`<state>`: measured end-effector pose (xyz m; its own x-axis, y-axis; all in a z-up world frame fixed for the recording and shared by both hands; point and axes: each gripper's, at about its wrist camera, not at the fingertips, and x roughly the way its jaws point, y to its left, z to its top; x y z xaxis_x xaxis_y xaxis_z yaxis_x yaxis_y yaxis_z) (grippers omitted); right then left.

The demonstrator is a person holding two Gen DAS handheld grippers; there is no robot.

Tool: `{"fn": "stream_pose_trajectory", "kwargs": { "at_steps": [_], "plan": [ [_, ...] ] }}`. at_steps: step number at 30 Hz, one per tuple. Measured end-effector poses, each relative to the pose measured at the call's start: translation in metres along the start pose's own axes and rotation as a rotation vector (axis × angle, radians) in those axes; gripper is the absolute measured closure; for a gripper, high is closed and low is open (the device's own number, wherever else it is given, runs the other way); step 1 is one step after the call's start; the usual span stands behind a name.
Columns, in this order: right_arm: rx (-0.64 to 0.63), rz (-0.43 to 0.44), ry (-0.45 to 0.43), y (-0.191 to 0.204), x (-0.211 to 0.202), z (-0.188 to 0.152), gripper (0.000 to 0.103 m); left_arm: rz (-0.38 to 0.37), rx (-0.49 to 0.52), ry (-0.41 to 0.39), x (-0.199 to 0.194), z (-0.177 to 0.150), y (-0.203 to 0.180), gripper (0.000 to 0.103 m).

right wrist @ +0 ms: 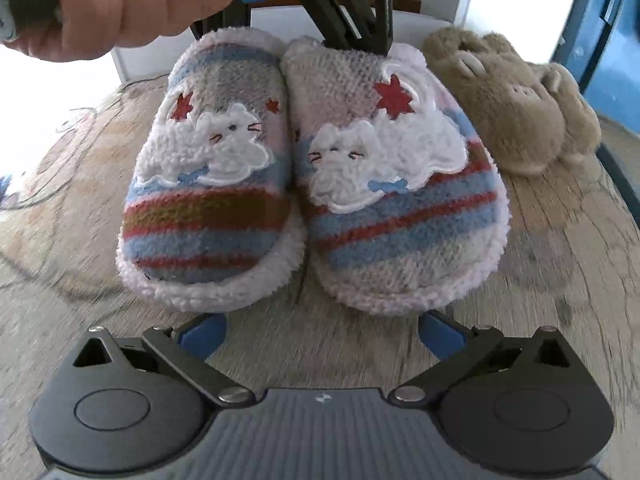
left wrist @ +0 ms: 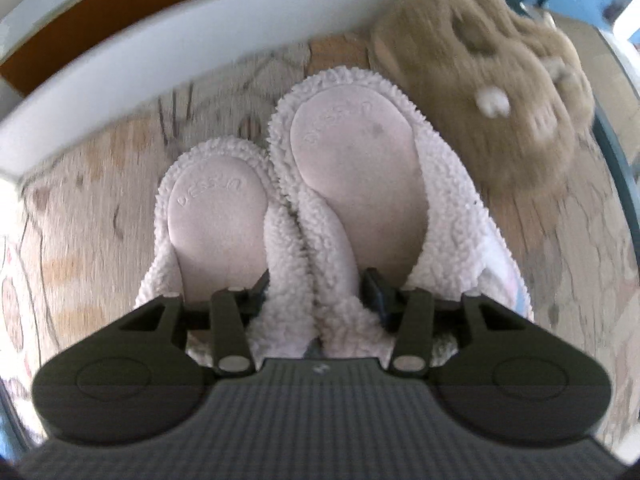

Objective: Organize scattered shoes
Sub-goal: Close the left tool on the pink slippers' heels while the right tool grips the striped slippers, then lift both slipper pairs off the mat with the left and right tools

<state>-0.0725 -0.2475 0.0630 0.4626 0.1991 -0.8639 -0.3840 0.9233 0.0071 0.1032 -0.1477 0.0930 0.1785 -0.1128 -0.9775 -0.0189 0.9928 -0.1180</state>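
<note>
Left gripper (left wrist: 316, 296) points steeply down from above the heel end of a pair of striped slippers, its two black fingers (left wrist: 374, 292) pinching the adjoining fleece inner walls of both slippers together. In the left wrist view the left slipper (left wrist: 218, 216) and right slipper (left wrist: 352, 168) show their pale insoles, side by side and touching, over a patterned rug (left wrist: 88, 184). A white rail (left wrist: 160, 60) curves behind them.

From the right wrist view, a hand (right wrist: 116, 4) at upper left grips the left gripper's handle, and its black frame comes down behind the slippers' openings. The left slipper (right wrist: 208, 184) and right slipper (right wrist: 400, 200) face toes forward, each with a white fluffy animal patch and red stars. Whether they rest on the rug (right wrist: 80, 320) or hang just above it, I cannot tell.

Right gripper (right wrist: 322, 326) sits low in front of the toes, tilted downward, its blue-tipped fingers (right wrist: 438, 328) spread wide with nothing between them, close to the slipper toes.

At far right, a pair of brown plush slippers (right wrist: 512, 100) lies beside the striped pair.
</note>
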Motion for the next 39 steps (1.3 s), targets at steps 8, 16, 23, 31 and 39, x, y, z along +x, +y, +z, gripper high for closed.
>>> {"fn": "stream_pose_trajectory", "kwargs": {
  "at_steps": [8,16,23,31,39],
  "plan": [
    [0.006,0.030,0.119,0.034,-0.039,-0.044,0.001,0.032,0.031,0.002,-0.034,-0.081,-0.004,0.058],
    [0.003,0.051,0.166,0.074,-0.036,-0.068,0.001,0.089,-0.008,0.029,-0.040,-0.107,0.013,0.059],
    [0.024,0.039,0.155,0.081,-0.026,-0.076,0.000,0.093,-0.162,0.010,-0.036,-0.107,0.028,0.041],
    [0.043,0.037,0.162,0.078,-0.025,-0.078,0.000,0.040,-0.338,0.067,-0.037,-0.091,0.047,0.018],
    [-0.010,0.025,0.161,0.084,-0.027,-0.077,0.001,0.038,-0.305,0.112,-0.026,-0.091,0.044,0.033]
  ]
}}
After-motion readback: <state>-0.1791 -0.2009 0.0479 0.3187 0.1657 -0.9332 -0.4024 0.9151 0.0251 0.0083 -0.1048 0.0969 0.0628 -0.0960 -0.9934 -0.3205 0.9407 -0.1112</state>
